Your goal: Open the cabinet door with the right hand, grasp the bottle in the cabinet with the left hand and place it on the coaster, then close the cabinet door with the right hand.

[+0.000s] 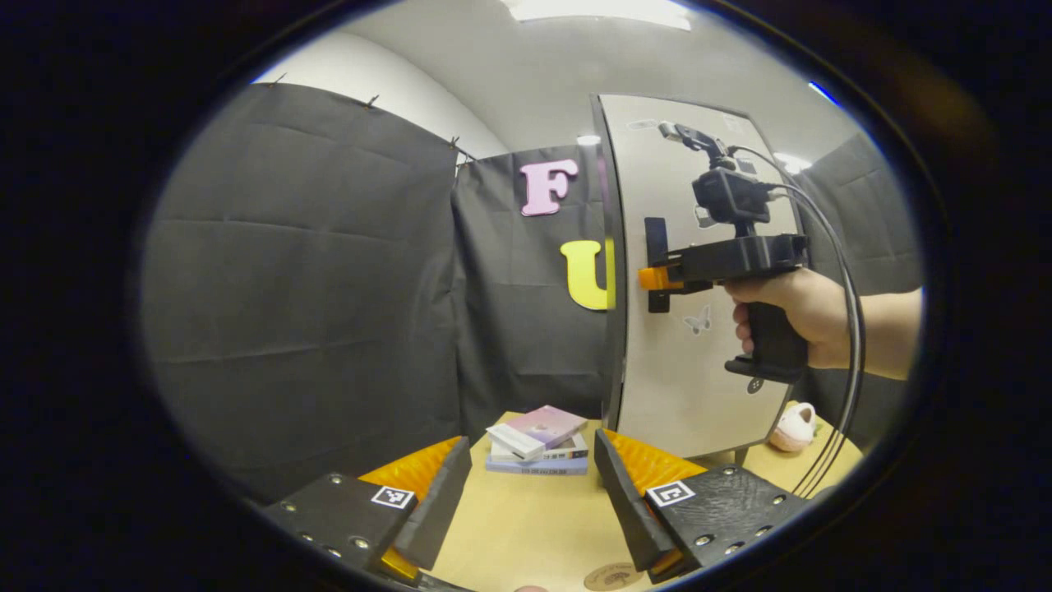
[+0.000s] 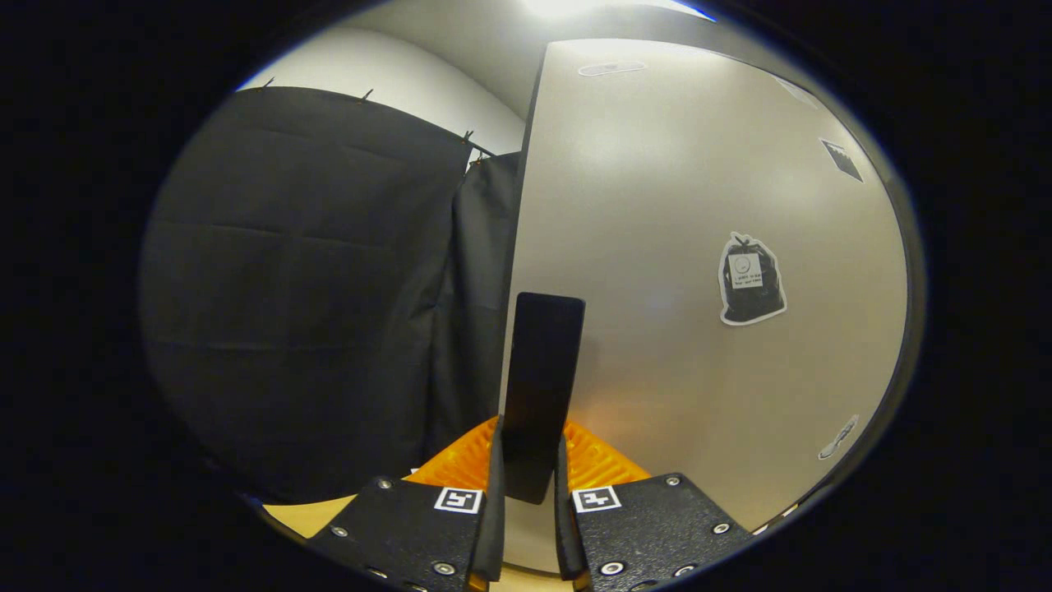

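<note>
**Q:** Black cloth walls the booth, and a pale wooden bench [image 1: 526, 526] carries the cabinet. Where is the task's thing, and how will it handle?

**A:** The cabinet door [image 2: 699, 247] stands closed before me, at the right of the bench. It is a stiff, smooth, flat panel; I judge it light on its hinge but slippery on the face, so the only sound hold is the dark upright handle [image 2: 538, 386] near its left edge. The bottle cannot be seen behind the door. The coaster [image 1: 612, 577] lies on the bench just below my left fingers.

**Q:** State of the right hand-held gripper?

**A:** My right hand-held gripper [image 2: 530, 493] is closed nearly all the way, both fingers pressing the lower part of the handle from either side. In the left gripper view it [image 1: 657, 278] meets the door at mid-height, my hand [image 1: 793, 316] around its grip.

**Q:** And the left?

**A:** My left hand-held gripper [image 1: 532, 493] is wide apart and holds nothing, hovering over the bench near a stack of books [image 1: 538, 440].
</note>
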{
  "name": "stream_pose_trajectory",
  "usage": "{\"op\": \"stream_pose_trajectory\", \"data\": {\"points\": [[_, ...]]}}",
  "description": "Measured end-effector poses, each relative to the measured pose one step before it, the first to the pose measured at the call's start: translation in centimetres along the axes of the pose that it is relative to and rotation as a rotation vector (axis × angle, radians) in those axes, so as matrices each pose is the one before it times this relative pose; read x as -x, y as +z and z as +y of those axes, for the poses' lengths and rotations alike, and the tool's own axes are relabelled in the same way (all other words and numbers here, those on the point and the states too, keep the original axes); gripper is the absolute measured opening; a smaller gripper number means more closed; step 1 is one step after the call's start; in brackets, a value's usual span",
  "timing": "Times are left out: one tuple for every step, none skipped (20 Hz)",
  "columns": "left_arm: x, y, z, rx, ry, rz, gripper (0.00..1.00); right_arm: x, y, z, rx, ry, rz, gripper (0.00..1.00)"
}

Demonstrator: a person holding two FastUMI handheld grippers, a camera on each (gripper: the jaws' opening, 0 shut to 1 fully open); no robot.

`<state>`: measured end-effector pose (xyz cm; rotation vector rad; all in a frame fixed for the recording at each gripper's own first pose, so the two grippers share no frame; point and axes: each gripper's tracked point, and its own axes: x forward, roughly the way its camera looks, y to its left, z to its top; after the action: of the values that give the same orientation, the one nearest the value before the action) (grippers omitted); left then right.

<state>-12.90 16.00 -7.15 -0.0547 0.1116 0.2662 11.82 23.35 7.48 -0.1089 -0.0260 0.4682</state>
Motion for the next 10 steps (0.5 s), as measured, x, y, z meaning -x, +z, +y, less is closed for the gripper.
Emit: {"op": "stream_pose_trajectory", "data": {"points": [[-0.053,0.011,-0.119,-0.0018,-0.00879,0.00083,0.91,0.478,0.073,0.241,-0.00472,0.00563,-0.00079,0.26],[0.007,-0.035,-0.098,-0.00463,-0.01002,-0.00029,0.82,0.045,-0.085,-0.144,-0.00486,0.00165,-0.00017,0.26],[-0.09,0.052,-0.124,-0.00793,-0.01219,-0.00126,0.82,0.068,-0.133,-0.101,-0.00272,0.00035,-0.00096,0.26],[-0.112,0.05,-0.157,-0.00992,-0.01398,-0.00041,0.87,0.25,-0.043,-0.087,-0.00641,-0.00074,0.00024,0.26],[0.012,0.041,-0.21,-0.00829,-0.01614,-0.00352,0.87,0.298,-0.127,-0.034,-0.00868,-0.00195,0.00086,0.25],[0.017,0.083,-0.105,-0.00535,-0.01889,-0.00355,0.87,0.264,-0.05,-0.133,-0.0067,-0.00305,0.00296,0.26],[-0.122,0.029,-0.178,-0.00298,-0.02113,-0.0004,0.88,0.246,-0.058,-0.085,-0.00615,-0.00427,0.00346,0.24],[-0.149,-0.169,-0.259,0.00055,-0.02366,0.00042,0.89,0.356,-0.06,-0.076,-0.00779,-0.00524,0.00365,0.24],[-0.138,-0.245,-0.324,0.00271,-0.02246,0.0061,0.9,0.442,-0.032,0.11,-0.005,-0.00455,0.00403,0.24],[-0.148,-0.035,-0.265,0.00461,-0.02236,-0.00025,0.91,0.426,-0.022,-0.065,-0.00404,-0.00403,0.00503,0.24]]}}
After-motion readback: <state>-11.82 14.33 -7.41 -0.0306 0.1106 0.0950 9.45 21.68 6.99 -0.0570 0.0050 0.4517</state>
